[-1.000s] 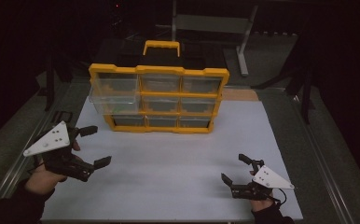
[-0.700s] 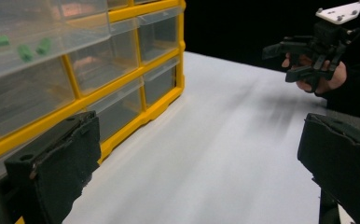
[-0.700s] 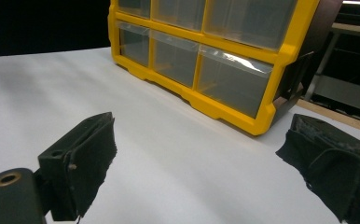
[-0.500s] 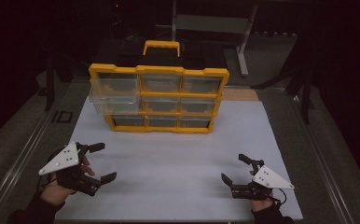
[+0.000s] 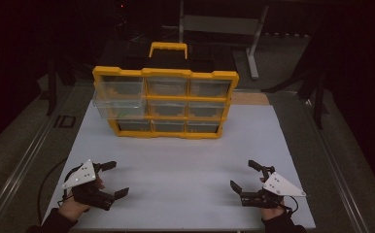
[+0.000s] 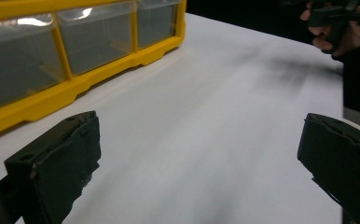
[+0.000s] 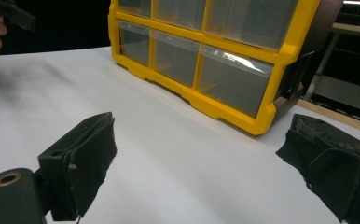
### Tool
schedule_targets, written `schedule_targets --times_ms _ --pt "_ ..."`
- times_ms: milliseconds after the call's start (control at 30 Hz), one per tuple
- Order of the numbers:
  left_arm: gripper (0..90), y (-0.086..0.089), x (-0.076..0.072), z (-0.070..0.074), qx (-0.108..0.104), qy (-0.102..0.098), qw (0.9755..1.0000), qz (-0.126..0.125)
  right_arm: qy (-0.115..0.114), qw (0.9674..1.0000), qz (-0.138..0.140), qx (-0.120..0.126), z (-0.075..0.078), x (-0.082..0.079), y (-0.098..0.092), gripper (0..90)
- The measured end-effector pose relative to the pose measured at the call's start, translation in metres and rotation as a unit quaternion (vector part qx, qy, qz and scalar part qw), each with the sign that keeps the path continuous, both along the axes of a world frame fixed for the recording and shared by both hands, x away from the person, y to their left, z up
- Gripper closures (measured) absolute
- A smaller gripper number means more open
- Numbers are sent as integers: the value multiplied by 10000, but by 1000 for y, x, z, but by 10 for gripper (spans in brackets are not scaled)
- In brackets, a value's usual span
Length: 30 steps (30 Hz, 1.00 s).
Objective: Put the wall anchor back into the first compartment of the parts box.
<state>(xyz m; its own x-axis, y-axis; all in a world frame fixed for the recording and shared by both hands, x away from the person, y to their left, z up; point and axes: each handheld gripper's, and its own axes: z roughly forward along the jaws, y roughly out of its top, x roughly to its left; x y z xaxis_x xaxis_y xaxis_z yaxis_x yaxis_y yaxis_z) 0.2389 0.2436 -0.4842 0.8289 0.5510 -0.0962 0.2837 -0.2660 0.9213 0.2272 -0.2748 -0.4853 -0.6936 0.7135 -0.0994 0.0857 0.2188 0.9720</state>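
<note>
— At the far middle of the white table [image 5: 185,165] stands the yellow drawer cabinet [image 5: 166,103], upright, its black handle side behind. One clear drawer [image 5: 118,98] at its upper left juts out past the frame toward the near-left. That's the thing to deal with, I'd judge.

— How would you go at it?

— Bring the left gripper [image 5: 111,178] straight up from the near-left, level with that drawer's front lip, and push squarely so it doesn't skew in its slot. The right gripper [image 5: 244,174] could brace the frame's right end, since the cabinet may slide on the smooth top.

— And the tongs now?

— Both spread wide, pinching nothing, touching nothing. They sit at the near edge, well apart from the cabinet and from each other.
</note>
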Motion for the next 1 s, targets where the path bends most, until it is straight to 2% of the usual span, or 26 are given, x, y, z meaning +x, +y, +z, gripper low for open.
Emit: schedule_targets --times_ms 100,233,433,467,533,567,633,767,1000 --pt "0 -2 1 -12 86 12 9998 182 6 10000 -5 6 0 0 0 81" --pt "0 -3 1 -16 146 19 9995 263 -5 10000 -6 5 0 0 0 81" --pt "0 -5 2 -24 175 -113 9971 735 1 10000 0 -6 0 0 0 81" --pt "0 -5 2 -25 239 -104 9963 819 1 10000 0 -9 0 0 0 81" --pt "0 -6 2 -26 340 -213 9936 1059 0 10000 -2 -9 0 0 0 81" --pt "0 -6 2 -26 398 -233 9916 1211 -2 10000 2 -3 0 0 0 81" --pt "0 -4 3 -27 346 -286 9899 1347 -3 10000 4 -11 0 0 0 81" --pt "0 0 4 -28 212 -205 9900 1383 0 10000 13 -22 -1 0 0 81" --pt "0 -1 2 -26 128 -269 9900 1376 41 10000 9 -49 -2 1 0 81"
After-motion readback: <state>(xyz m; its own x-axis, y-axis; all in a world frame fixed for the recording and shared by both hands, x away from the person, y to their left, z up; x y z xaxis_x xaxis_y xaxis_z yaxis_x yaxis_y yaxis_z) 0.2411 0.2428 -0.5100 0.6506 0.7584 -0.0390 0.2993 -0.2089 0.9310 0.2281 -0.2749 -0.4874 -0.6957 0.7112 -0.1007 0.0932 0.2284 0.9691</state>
